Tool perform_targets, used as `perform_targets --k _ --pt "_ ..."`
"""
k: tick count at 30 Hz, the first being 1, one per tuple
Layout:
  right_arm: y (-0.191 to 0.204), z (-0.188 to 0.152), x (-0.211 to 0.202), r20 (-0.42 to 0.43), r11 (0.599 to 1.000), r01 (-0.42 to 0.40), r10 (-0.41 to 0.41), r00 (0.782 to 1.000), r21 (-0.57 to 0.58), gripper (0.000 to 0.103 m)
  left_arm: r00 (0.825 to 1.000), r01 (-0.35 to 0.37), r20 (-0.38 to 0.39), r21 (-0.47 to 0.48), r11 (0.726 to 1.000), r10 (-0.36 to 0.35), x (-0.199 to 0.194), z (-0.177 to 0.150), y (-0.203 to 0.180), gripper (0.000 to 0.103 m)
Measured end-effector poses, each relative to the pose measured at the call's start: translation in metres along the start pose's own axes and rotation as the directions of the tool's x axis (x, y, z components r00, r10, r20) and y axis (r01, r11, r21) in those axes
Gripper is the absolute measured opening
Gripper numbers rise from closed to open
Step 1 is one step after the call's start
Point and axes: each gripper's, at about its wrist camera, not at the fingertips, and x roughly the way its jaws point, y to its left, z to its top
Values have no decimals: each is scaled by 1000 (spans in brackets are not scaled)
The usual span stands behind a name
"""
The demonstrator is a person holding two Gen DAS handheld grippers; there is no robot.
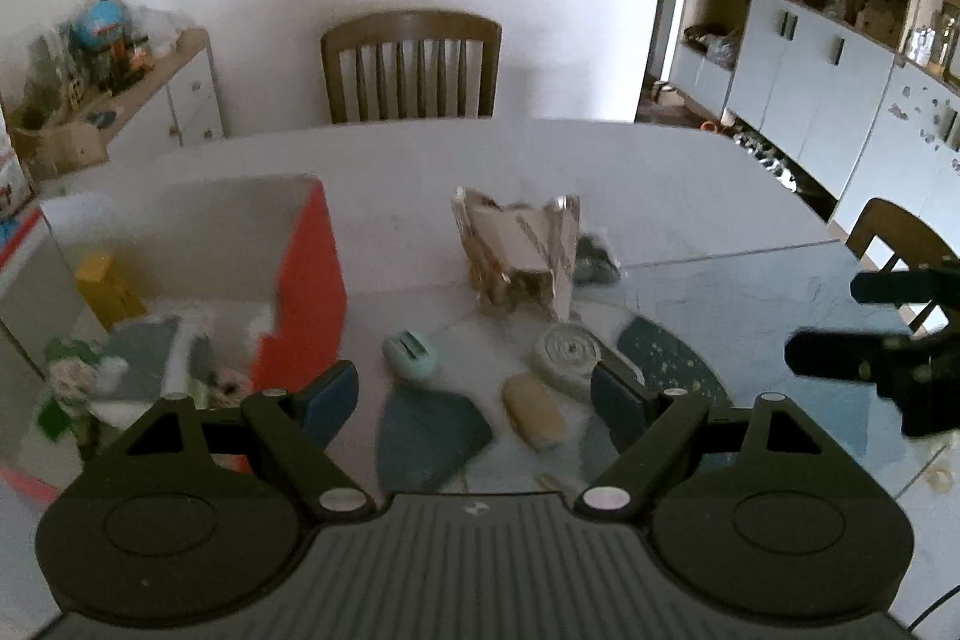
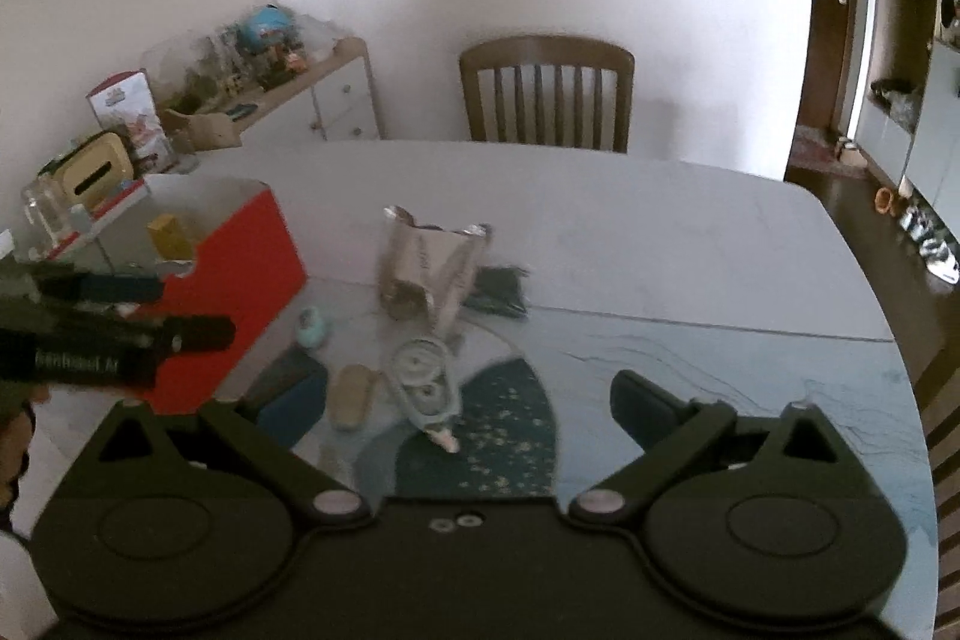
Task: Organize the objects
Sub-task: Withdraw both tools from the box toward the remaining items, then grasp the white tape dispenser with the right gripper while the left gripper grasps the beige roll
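A red and white open box point(image 1: 309, 292) point(image 2: 252, 268) stands on the table's left with a yellow item point(image 1: 108, 286) and other small things inside. To its right lie a mint green object point(image 1: 411, 352) point(image 2: 312, 328), a tan oblong piece point(image 1: 534, 412) point(image 2: 354, 394), a rolled white bundle point(image 1: 567, 349) point(image 2: 423, 370), a crumpled foil bag point(image 1: 519, 250) point(image 2: 429, 268) and a dark packet point(image 1: 594, 259) point(image 2: 501, 289). My left gripper point(image 1: 474, 394) is open and empty above these. My right gripper point(image 2: 462, 400) is open and empty beside them, also showing in the left wrist view point(image 1: 888, 334).
The white table point(image 1: 660, 184) has a blue-green patterned mat point(image 1: 780, 304) at the front right. A wooden chair point(image 1: 411, 64) stands at the far side, another chair point(image 1: 894, 232) at the right. A cluttered sideboard point(image 2: 288, 100) is at the left, cabinets point(image 1: 828, 58) at the right.
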Motion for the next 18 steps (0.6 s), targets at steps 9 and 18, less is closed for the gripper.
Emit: perform_targets --k 9,18 --pt "-15 3 37 -60 995 -72 68 996 -65 100 998 -59 -28 -12 998 59 41 -23 -23 85" --pt "-13 5 86 -142 994 -101 93 985 -50 93 992 -124 -30 -44 991 123 67 -32 -30 85"
